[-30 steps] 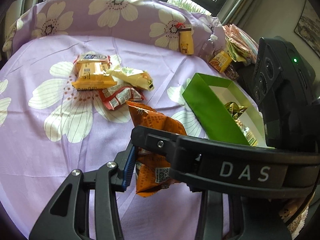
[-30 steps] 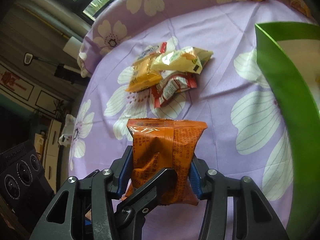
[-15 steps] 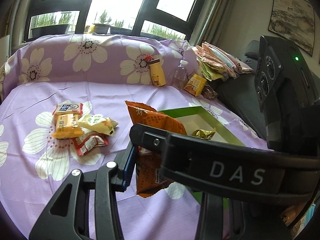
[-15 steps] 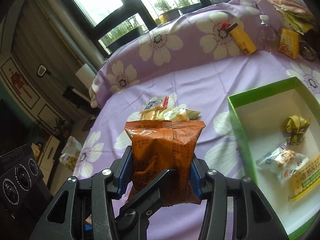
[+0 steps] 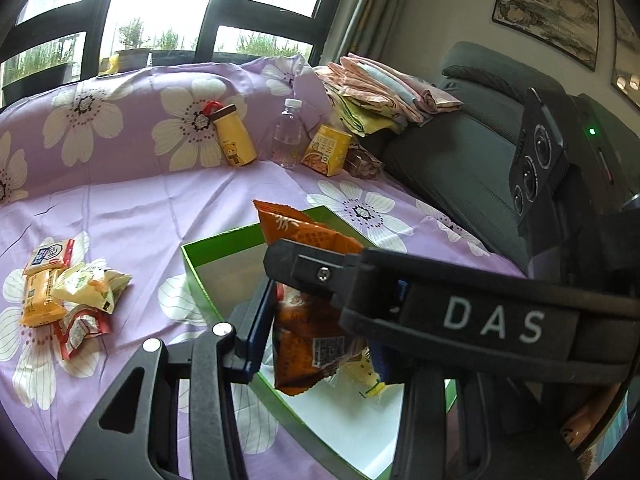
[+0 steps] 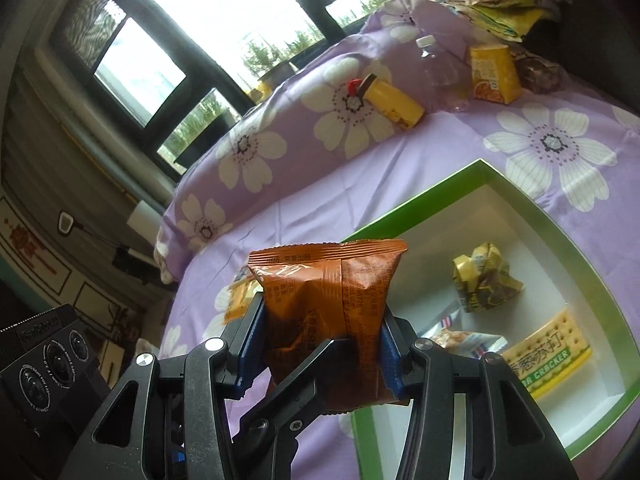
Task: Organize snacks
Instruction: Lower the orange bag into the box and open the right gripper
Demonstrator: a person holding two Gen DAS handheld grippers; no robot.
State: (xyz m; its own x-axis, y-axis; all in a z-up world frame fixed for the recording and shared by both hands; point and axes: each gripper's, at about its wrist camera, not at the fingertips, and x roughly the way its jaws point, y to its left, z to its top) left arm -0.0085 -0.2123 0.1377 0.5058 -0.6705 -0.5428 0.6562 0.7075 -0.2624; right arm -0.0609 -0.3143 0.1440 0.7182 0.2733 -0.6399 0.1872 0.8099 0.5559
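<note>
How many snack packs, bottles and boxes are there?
Snack packs: 8 (1 orange bag held up, 3 in the green box, 4 in the pile)
Bottles: 2 (yellow bottle, clear bottle)
Boxes: 2 (green box, yellow box)
Total: 12

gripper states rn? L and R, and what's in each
Left claw: shut on the orange snack bag, above the green box.
Right claw: shut on the same orange snack bag, pads pressing both of its sides.
</note>
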